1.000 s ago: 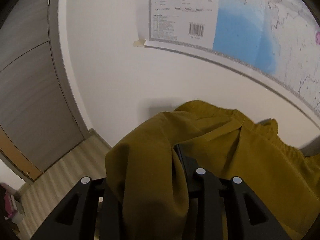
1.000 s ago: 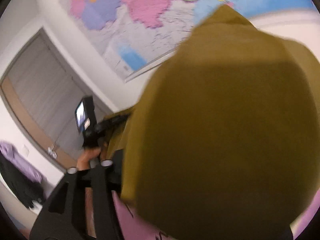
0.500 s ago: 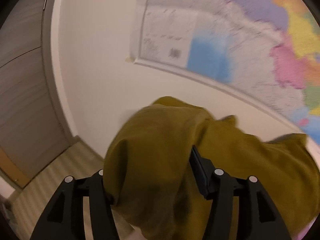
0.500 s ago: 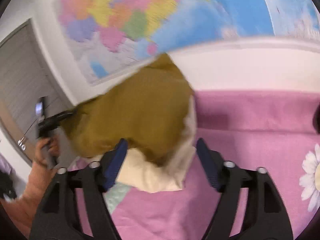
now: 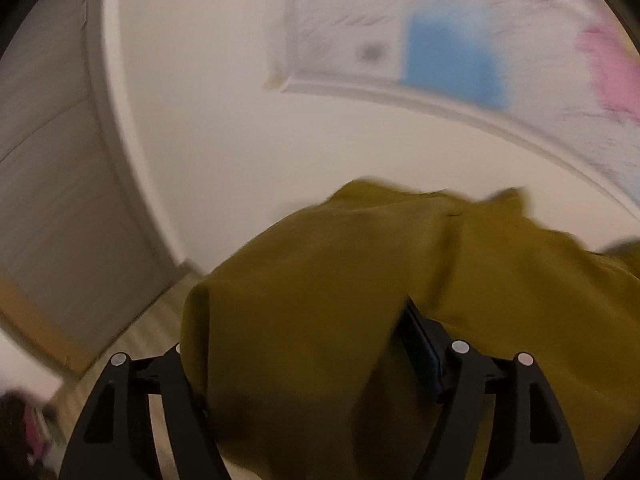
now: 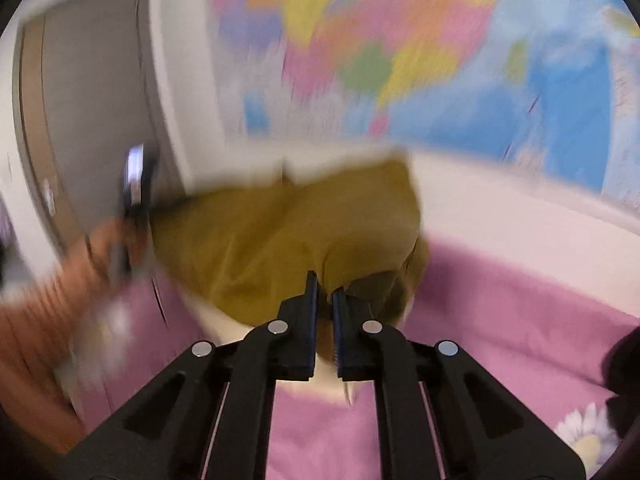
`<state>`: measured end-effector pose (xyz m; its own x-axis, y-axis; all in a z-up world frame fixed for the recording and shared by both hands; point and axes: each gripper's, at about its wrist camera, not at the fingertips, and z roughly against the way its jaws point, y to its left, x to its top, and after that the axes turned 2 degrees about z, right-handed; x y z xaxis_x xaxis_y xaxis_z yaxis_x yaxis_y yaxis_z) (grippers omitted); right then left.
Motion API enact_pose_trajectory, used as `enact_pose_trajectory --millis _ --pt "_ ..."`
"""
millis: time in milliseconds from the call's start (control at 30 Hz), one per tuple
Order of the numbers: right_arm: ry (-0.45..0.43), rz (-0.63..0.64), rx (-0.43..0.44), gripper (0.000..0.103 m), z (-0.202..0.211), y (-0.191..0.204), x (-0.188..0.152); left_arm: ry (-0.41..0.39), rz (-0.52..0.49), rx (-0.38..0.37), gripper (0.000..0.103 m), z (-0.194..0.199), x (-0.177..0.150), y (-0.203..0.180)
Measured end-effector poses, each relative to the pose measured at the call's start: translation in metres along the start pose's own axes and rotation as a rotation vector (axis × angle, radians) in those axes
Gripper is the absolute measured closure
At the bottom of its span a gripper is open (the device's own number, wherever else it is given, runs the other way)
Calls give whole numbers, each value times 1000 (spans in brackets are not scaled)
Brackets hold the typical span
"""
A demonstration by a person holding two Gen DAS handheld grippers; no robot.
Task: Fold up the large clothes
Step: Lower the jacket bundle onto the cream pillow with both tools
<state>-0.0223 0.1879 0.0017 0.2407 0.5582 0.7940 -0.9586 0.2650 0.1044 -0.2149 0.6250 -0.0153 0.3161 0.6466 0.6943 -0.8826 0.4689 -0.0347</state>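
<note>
A mustard-yellow garment point(image 5: 320, 300) hangs in front of the wall in the left wrist view. It drapes over my left gripper point(image 5: 300, 332), whose jaws are opening; the cloth lies loosely between them and hides the left finger, while the right fingertip pad point(image 5: 420, 340) shows. In the right wrist view the same garment point(image 6: 280, 232) stretches across to my right gripper point(image 6: 325, 286). That gripper is shut on the garment's lower edge, where a cream lining point(image 6: 224, 320) shows. The frames are blurred.
A pink bedspread point(image 6: 500, 320) with a daisy print lies under the right gripper. A large coloured map point(image 6: 400, 40) hangs on the white wall. A grey door point(image 5: 48, 200) and striped floor point(image 5: 152, 332) are on the left. An orange sleeve point(image 6: 36, 320) is at the left edge.
The right jaws went from wide open around the garment to closed on it. The left jaws spread wider under the cloth. The garment sank lower in the right wrist view.
</note>
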Motion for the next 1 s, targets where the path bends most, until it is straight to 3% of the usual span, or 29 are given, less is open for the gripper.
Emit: enact_pose_trajectory --millis 67,100,167,267,400,533,667,733,800,833,900,1000 --pt "129 15 -13 96 -17 -4 -22 20 35 -25 31 -6 1 8" --pt "143 13 -14 94 -19 -5 -23 9 39 -29 31 -2 0 9" --pt "103 -33 -19 90 -2 -13 -19 -27 12 -45 32 15 -3 9" --pt "-4 -94 -2 87 23 -24 2 -95 -16 -191 32 51 -10 12" --pt "-50 -73 -35 68 18 -19 34 -160 -76 -307 29 83 -19 4" --pt "-19 -131 -29 64 -29 -28 55 -194 -108 -255 22 87 -19 -9" --pt "117 -195 -10 64 -79 -34 42 -77 -49 -180 20 47 0 21" --pt "123 -205 1 64 -81 -36 32 -16 -50 -229 19 28 7 39" --pt "120 -231 15 64 -78 -41 27 -18 -13 -195 19 25 10 56" --pt "120 -231 17 64 -77 -42 26 -18 -16 -216 16 27 10 62" --pt "126 -233 20 63 -76 -43 28 -2 46 -402 9 28 9 84" --pt "123 -224 15 63 -71 -42 28 -35 122 -464 9 35 5 102"
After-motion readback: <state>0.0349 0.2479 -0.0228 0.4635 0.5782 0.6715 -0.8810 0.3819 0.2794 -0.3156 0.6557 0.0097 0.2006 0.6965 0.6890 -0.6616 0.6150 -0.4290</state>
